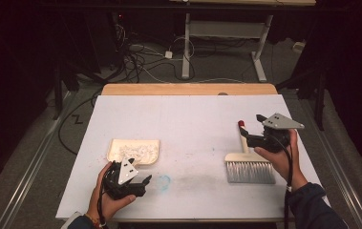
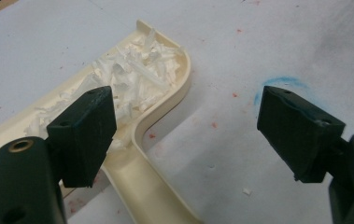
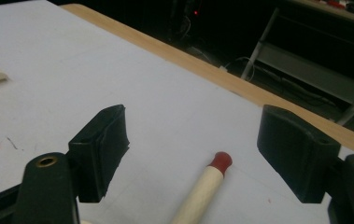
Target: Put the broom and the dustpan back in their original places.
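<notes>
A cream dustpan (image 1: 134, 151) holding white shreds (image 2: 132, 74) lies at the table's left. My left gripper (image 1: 143, 183) is open just in front of it. In the left gripper view its jaws stand wide apart over the dustpan's handle (image 2: 137, 186), touching nothing. At the right lies a hand brush (image 1: 248, 164) with grey bristles and a pale handle tipped in red (image 1: 241, 125). My right gripper (image 1: 251, 128) hovers open above that handle. In the right gripper view the handle (image 3: 202, 186) lies on the table beneath the spread jaws, apart from both pads.
A white sheet (image 1: 188, 124) covers the table, with a wooden strip (image 1: 188, 89) bare along the far edge. A blue smudge (image 1: 163, 181) marks the sheet near the left gripper. Beyond the table are floor cables (image 1: 135, 57) and another table's white legs (image 1: 186, 47).
</notes>
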A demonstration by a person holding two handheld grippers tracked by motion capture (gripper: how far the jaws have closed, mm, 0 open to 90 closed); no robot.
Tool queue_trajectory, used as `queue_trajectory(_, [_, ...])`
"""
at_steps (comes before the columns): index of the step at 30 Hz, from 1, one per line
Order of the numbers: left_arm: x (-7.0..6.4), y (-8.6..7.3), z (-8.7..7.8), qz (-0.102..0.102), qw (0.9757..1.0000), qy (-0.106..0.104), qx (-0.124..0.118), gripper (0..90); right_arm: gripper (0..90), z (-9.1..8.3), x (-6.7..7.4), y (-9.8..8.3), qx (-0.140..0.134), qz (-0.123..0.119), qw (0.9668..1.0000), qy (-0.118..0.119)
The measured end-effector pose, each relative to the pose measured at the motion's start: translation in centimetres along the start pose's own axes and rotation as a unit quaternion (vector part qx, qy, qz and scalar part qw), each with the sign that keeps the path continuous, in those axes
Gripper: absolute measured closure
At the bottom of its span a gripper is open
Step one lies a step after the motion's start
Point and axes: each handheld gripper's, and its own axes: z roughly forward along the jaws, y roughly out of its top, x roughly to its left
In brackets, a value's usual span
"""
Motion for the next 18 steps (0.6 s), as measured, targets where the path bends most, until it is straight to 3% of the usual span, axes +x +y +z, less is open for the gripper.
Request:
queue_trajectory(6, [-0.1,0.1,0.0,0.005,1.0000,0.005,-0.001,18.7,19.6,-1.2,0.8,-0.2,-0.022,-0.009,0.9997,-0.005])
queue_trajectory(13, [-0.1,0.1,-0.1,0.018,0.9997,0.014,-0.005,18.7,19.3,-2.3,1.5,-0.6,-0.025,-0.014,0.9996,-0.001])
queue_trajectory(18, [-0.1,0.2,-0.3,0.018,0.9995,0.023,-0.013,18.7,19.1,-3.5,1.8,-1.0,-0.048,-0.016,0.9987,0.000])
